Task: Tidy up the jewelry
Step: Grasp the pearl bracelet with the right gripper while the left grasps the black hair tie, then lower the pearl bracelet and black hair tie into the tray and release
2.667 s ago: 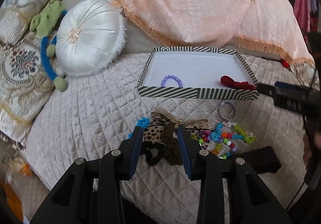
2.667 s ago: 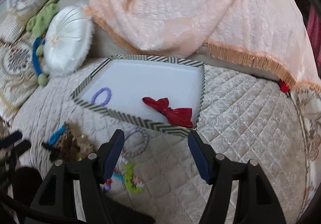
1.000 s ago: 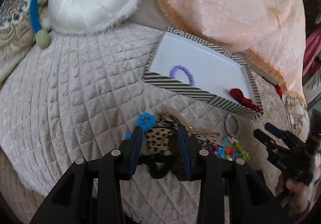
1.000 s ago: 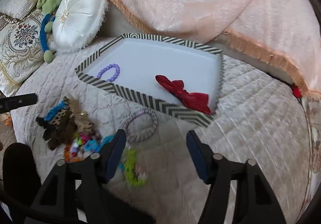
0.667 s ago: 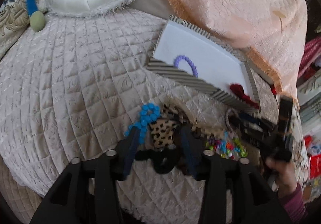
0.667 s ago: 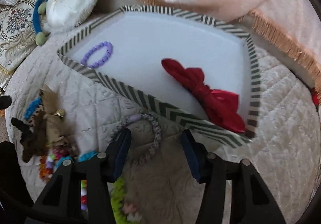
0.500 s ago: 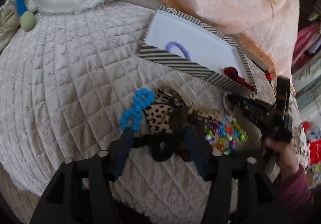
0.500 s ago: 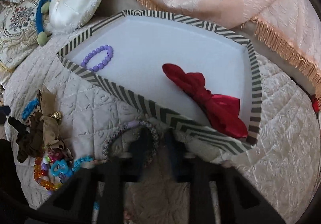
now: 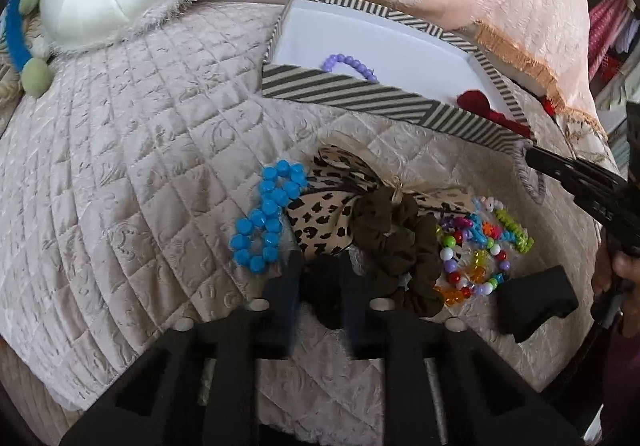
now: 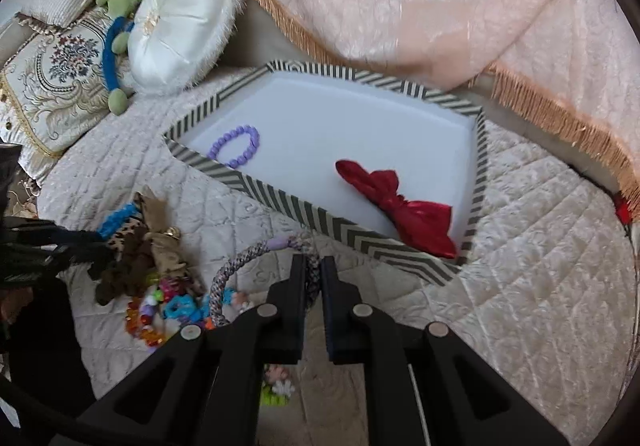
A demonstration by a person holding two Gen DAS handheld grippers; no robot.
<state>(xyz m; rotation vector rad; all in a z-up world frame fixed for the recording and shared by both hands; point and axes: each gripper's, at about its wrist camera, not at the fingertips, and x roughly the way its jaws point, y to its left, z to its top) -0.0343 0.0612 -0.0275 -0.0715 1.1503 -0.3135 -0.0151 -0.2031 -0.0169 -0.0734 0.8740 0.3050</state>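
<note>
Both grippers pinch at jewelry beside the striped tray on the quilted bedspread.

The right gripper is clamped on the grey braided cord bracelet, just in front of the black-and-cream striped tray. The left gripper is closing its jaws around the black fabric scrunchie, in the pile nearer than the tray. The right wrist view alone shows the tray's whole white floor, with the lilac bead bracelet at its left and the red satin bow at its right. The left wrist view alone shows the pile clearly: blue faceted bead bracelet, leopard-print bow, brown scrunchie and multicoloured bead strands.
</note>
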